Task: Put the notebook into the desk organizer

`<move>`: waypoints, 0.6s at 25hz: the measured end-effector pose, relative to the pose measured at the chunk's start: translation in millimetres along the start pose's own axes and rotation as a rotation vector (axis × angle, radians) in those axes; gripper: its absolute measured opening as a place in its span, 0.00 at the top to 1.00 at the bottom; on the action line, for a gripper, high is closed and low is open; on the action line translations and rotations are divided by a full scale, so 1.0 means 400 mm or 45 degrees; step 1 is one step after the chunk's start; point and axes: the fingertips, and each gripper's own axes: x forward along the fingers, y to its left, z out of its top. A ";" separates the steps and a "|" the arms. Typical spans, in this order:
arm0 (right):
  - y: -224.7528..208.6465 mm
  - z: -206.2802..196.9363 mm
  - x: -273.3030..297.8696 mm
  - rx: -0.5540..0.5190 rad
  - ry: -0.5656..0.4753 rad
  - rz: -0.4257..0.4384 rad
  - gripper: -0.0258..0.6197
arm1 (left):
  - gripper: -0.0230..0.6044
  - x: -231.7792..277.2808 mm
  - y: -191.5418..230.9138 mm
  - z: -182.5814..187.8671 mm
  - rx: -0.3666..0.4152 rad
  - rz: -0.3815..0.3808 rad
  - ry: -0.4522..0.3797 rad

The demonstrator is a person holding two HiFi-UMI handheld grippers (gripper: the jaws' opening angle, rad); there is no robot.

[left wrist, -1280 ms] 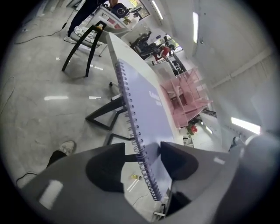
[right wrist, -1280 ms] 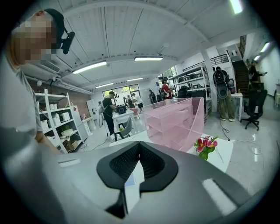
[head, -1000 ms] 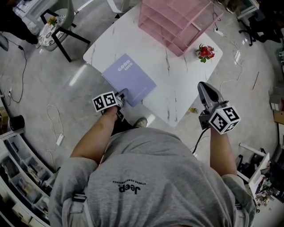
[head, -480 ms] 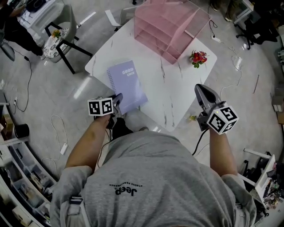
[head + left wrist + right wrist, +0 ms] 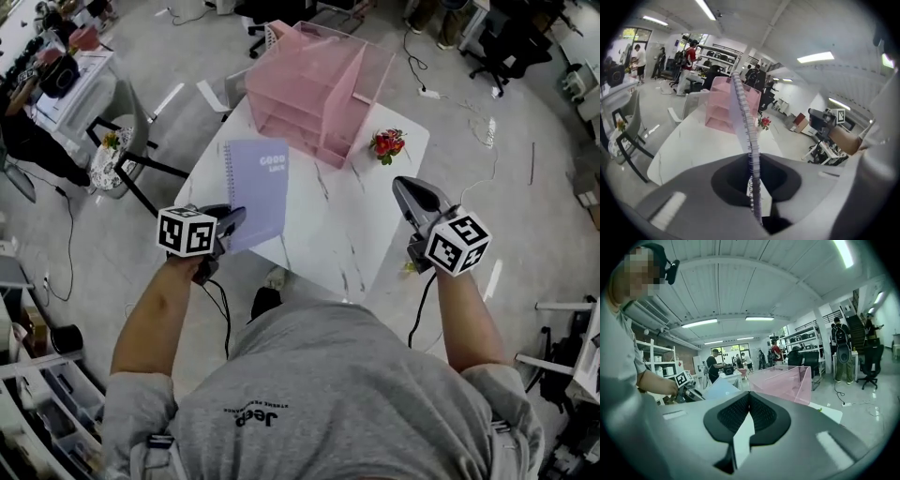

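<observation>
The lavender spiral notebook (image 5: 259, 190) hangs over the left part of the white table (image 5: 347, 220), its lower corner pinched in my left gripper (image 5: 232, 225). In the left gripper view the notebook (image 5: 743, 117) stands edge-on with its wire spine between the jaws, and my left gripper (image 5: 753, 165) is shut on it. The pink clear desk organizer (image 5: 314, 94) stands at the table's far end, beyond the notebook, and shows as the organizer (image 5: 723, 107) ahead. My right gripper (image 5: 405, 189) hovers over the table's right edge, shut and holding nothing. It also sees the organizer (image 5: 783, 379).
A small red flower (image 5: 385, 143) sits on the table right of the organizer. A chair with black legs (image 5: 122, 157) stands left of the table. Cables (image 5: 469, 103) trail over the floor, and people (image 5: 688, 58) stand by shelves in the background.
My left gripper has shut on the notebook's corner and lifted it off the table, turning it up on edge and carrying it left and toward the organizer. The right gripper has barely moved.
</observation>
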 end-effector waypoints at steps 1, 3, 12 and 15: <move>-0.007 0.007 0.006 -0.002 -0.008 -0.012 0.96 | 0.82 -0.006 -0.002 0.040 0.049 -0.014 0.016; -0.020 0.021 0.020 -0.003 -0.027 -0.042 0.96 | 0.82 -0.020 -0.002 0.128 0.148 -0.044 0.041; -0.108 0.103 0.071 0.014 -0.099 -0.233 0.96 | 0.82 -0.035 0.011 0.568 0.408 -0.221 0.062; -0.149 0.160 0.088 -0.001 -0.137 -0.325 0.96 | 0.82 0.010 0.022 0.685 0.463 -0.286 0.095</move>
